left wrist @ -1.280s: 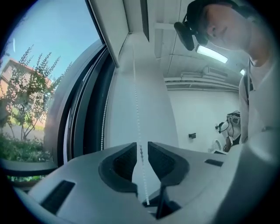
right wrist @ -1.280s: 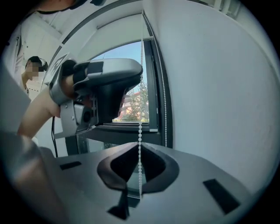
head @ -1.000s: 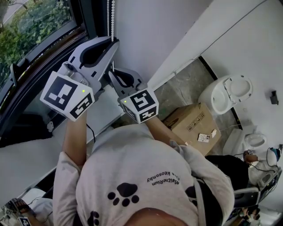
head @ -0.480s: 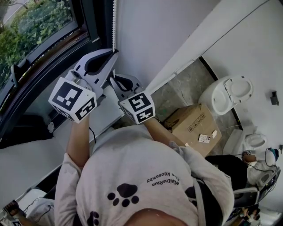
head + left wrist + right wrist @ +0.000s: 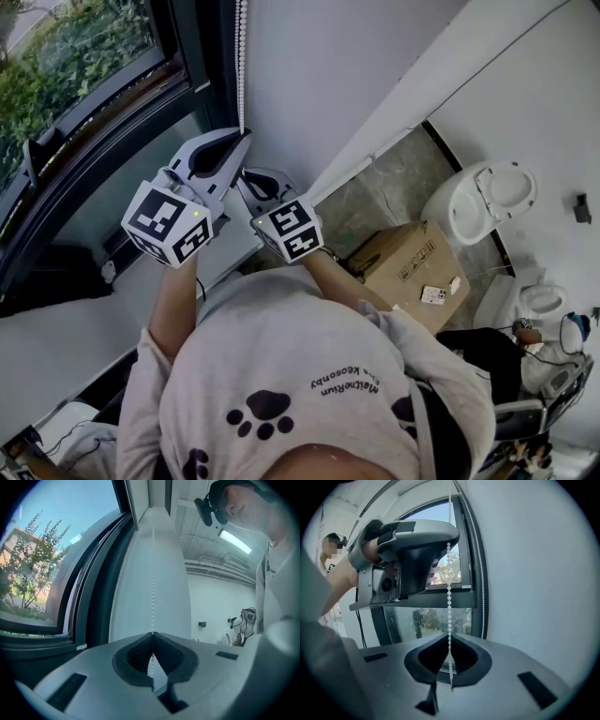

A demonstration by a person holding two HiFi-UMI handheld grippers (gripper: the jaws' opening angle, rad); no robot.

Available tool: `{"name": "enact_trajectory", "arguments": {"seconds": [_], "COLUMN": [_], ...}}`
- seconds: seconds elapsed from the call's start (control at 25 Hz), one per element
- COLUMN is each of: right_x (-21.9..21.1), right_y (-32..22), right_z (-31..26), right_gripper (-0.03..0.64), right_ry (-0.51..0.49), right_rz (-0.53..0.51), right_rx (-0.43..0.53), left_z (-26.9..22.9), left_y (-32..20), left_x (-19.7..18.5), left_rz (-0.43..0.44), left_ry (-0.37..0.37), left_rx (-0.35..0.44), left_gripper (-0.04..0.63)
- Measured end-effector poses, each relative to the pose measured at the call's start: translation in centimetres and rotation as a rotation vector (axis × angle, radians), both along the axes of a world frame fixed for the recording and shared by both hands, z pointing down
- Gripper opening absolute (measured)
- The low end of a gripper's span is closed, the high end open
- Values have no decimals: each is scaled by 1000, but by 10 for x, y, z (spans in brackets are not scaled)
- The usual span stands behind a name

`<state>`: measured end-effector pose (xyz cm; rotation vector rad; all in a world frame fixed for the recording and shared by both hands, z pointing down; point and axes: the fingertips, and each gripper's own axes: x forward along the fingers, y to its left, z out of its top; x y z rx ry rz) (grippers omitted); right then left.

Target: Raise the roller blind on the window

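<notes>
A white bead chain hangs down the white wall beside the dark-framed window. My left gripper is shut on this chain, which enters its closed tips in the left gripper view. Just below it, my right gripper is also shut on the same strand. In the right gripper view the chain runs from the left gripper above straight down into the right gripper. A second strand of chain hangs along the window frame, untouched.
Below and to the right stand a cardboard box and a white toilet on the stone floor. A white sill runs under the window. Another person sits at the lower right.
Both grippers have sunk along the chain, keeping the left one just above the right. The window and room look the same.
</notes>
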<state>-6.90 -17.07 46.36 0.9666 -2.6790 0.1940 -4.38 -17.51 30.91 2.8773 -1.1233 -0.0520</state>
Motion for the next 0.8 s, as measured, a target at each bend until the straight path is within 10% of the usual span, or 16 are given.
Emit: {"name": "enact_trajectory", "arguments": {"seconds": [0.8], "right_x": [3], "right_y": [16], "right_z": [59], "right_gripper": [20], "right_ry": [112], "right_rz": [-56], "right_rx": [-102], "left_z": [59], "left_y": [5], "left_x": [-4], "left_rz": [-3], "left_ry": [14], "left_rx": [-117], "left_gripper": [11]}}
